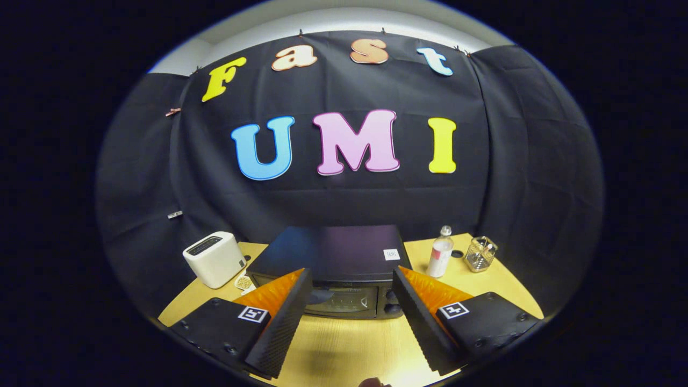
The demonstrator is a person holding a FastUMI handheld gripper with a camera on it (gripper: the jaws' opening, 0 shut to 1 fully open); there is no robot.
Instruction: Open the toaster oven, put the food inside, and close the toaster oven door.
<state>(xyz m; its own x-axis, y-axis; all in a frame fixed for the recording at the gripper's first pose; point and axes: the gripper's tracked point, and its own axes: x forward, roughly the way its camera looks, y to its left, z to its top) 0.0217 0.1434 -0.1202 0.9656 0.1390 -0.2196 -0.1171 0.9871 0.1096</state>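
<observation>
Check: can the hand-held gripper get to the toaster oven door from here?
Probably yes. The hand-held gripper is open, its fingers framing the closed toaster oven just ahead, with bare table between. The white toaster and bottle stand off to the sides.

Gripper [352,285] fingers [279,328] ribbed, square tag each (screws in mounts)

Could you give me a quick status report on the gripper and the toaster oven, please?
Gripper open, holding nothing, fingers spread either side of the toaster oven. Oven door shut. Bare table between fingers and oven; nothing in the way.
</observation>
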